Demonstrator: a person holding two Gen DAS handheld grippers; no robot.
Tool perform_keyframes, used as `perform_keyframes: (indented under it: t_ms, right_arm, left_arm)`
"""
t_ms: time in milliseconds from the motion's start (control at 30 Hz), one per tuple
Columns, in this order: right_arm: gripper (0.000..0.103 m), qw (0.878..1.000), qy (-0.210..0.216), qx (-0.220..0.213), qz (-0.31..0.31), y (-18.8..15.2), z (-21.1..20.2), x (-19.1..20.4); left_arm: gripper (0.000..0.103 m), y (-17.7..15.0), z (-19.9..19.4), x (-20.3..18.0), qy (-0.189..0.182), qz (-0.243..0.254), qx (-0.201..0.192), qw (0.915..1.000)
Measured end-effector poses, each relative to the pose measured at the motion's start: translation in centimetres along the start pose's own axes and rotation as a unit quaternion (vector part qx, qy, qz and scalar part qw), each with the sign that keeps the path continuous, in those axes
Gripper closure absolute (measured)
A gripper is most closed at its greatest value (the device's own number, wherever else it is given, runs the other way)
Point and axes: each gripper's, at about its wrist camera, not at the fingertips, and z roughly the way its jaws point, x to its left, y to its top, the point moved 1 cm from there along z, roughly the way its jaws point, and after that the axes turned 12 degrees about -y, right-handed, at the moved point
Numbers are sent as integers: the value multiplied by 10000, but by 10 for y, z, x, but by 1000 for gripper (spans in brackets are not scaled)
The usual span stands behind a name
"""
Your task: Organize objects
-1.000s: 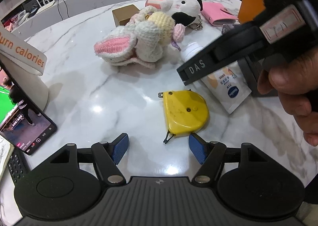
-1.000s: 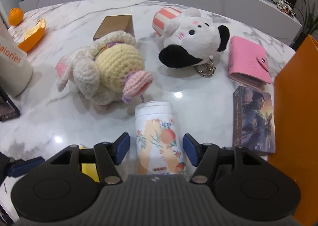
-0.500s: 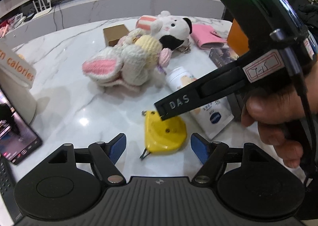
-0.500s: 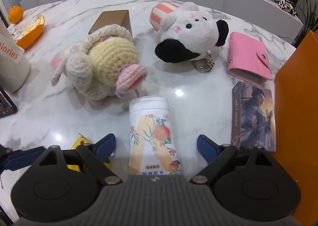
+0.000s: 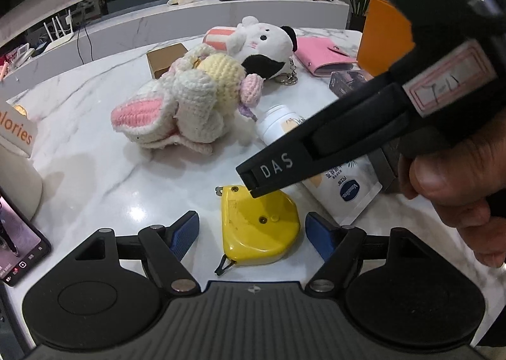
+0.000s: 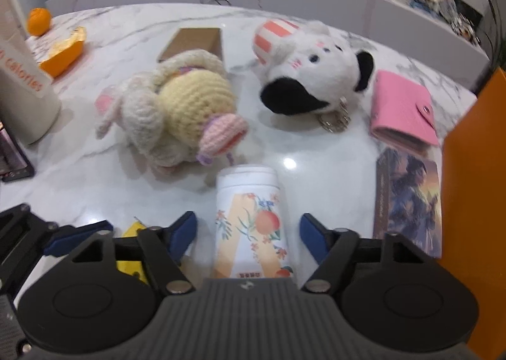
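A yellow tape measure (image 5: 259,227) lies flat on the marble table (image 5: 95,176), between the blue pads of my open left gripper (image 5: 253,233); the pads stand apart from it. A white lotion tube with peach print (image 6: 249,217) lies between the pads of my open right gripper (image 6: 248,230), not touched. The right gripper's black body (image 5: 363,126) crosses the left wrist view and hides part of the tube (image 5: 344,183). The tape measure's corner (image 6: 131,230) shows low left in the right wrist view.
A crocheted bunny (image 6: 183,113), a black-and-white plush (image 6: 310,75), a brown box (image 6: 193,42), a pink wallet (image 6: 401,110) and a picture card box (image 6: 408,198) lie beyond. An orange box (image 6: 474,201) stands right. A white canister (image 5: 15,164) and a phone (image 5: 15,243) sit left.
My right gripper opened wide around the tube, then narrowed somewhat and moved slightly closer. My left gripper drew back and then moved in, so the tape measure now lies between its pads.
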Motion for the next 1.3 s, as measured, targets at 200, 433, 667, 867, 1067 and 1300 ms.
perform_keyframes:
  t_ms: [200,433,667,867,1067,1300]
  right_arm:
    - [54,9999,30,-74,-76,1,-4,3]
    - [55,10000,62,16,-20,2,-4,2]
    - [55,9997,193,88,129,4,-6,-4]
    - [55,9994,252,26,231,8,-13,-7]
    - [55,9991,302,-15,312,12,-19,-13]
    - [55,9989,320,118,336,9,-21,-16]
  left_arm:
    - [21,5,1,1,-37,12,130,9999]
    - [44,8,-6,16,-150,-271,61,9995]
    - [44,3,-14,25,-341,-492,33,9982]
    - [44,1,-19,28,-327,-557,25,9979]
    - [44,6,-24,24,-374,-537,-43,9978]
    - [44,7,-25,20,-413,-544,-29,9977]
